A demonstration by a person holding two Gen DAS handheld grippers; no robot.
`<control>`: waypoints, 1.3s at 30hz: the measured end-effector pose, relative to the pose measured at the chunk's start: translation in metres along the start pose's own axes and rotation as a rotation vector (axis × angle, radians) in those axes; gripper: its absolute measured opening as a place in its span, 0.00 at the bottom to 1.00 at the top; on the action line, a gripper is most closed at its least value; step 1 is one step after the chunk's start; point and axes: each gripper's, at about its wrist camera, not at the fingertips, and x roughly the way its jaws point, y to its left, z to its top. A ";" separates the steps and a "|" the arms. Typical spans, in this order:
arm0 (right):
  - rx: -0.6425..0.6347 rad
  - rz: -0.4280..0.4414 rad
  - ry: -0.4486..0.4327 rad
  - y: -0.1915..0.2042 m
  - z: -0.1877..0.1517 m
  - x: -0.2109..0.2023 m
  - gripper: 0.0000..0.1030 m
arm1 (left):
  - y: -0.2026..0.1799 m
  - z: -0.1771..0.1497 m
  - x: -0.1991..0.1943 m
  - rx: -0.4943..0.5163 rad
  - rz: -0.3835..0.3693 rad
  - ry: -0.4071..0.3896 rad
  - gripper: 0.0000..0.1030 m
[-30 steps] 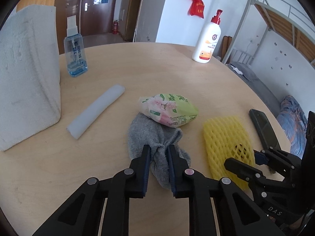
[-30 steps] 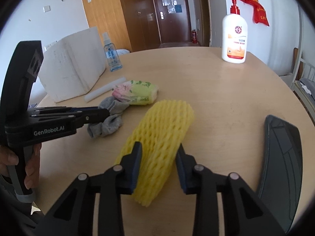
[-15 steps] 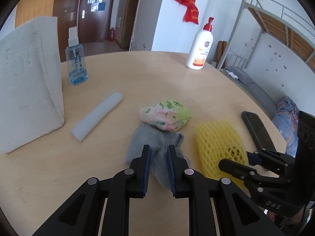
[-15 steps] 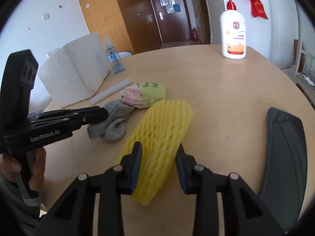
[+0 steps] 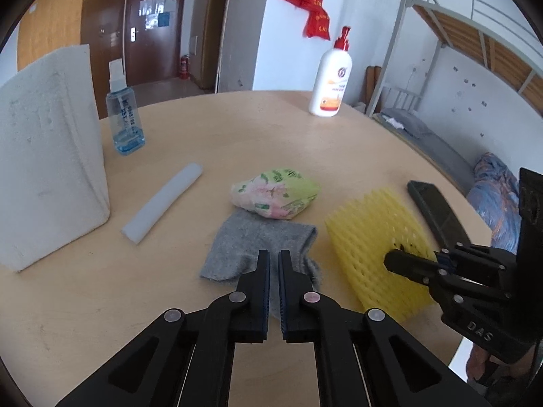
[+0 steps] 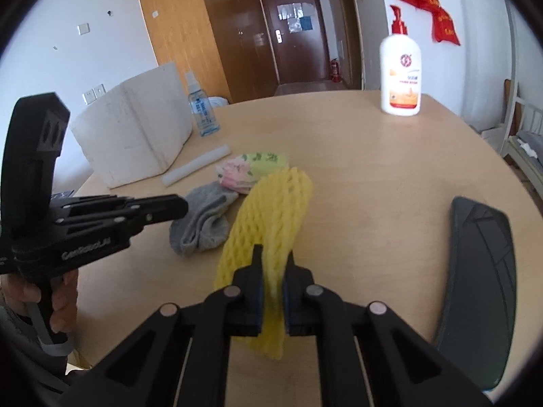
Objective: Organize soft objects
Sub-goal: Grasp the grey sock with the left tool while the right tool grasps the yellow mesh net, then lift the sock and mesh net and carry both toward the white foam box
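1. Since the earlier frames both pairs of jaws have just been closing. The left gripper (image 5: 274,261) has pinched down on the near edge of the grey sock (image 5: 261,244), which now lies flatter and more spread out than before. The right gripper (image 6: 273,264) has squeezed the near end of the yellow foam net (image 6: 271,217) into a narrow waist.
2. Left jaws: nearly together, with a thin fold of sock cloth between the pads. The rest of the sock runs straight away from the fingertips, towards the floral tissue pack (image 5: 275,194), which sits touching its far edge.
3. Right jaws: clamped on the net. Its long axis runs up and away from the fingers, leaning slightly right in the right wrist view; the far end lies just beside the tissue pack and the sock.
4. The relation that matters: each soft thing extends forward from its own jaws, so I judge that a lift or a pull back towards the person would trail it cleanly. The sock's far edge may drag the tissue pack along.
5. The left hand is nearer the sock, the white foam stick (image 5: 163,202) and the white foam block (image 5: 51,156). The right is nearer the net and the dark flat case (image 6: 482,285).
6. Further out on the round table (image 5: 237,129) stand the spray bottle (image 5: 123,115) and the lotion bottle (image 5: 331,78), both well apart from the grippers.
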 end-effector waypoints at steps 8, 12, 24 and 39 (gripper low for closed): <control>0.008 0.005 0.013 -0.002 -0.001 0.004 0.11 | -0.012 0.002 -0.007 0.025 -0.007 -0.006 0.42; 0.009 0.007 0.013 -0.003 -0.001 0.003 0.11 | -0.012 0.003 -0.006 0.014 -0.002 -0.018 0.56; 0.016 0.015 0.009 -0.007 -0.003 0.002 0.11 | -0.017 0.002 0.028 0.023 0.039 0.085 0.36; 0.021 0.025 -0.038 0.001 0.000 -0.015 0.11 | -0.020 0.001 -0.004 0.045 0.050 0.016 0.13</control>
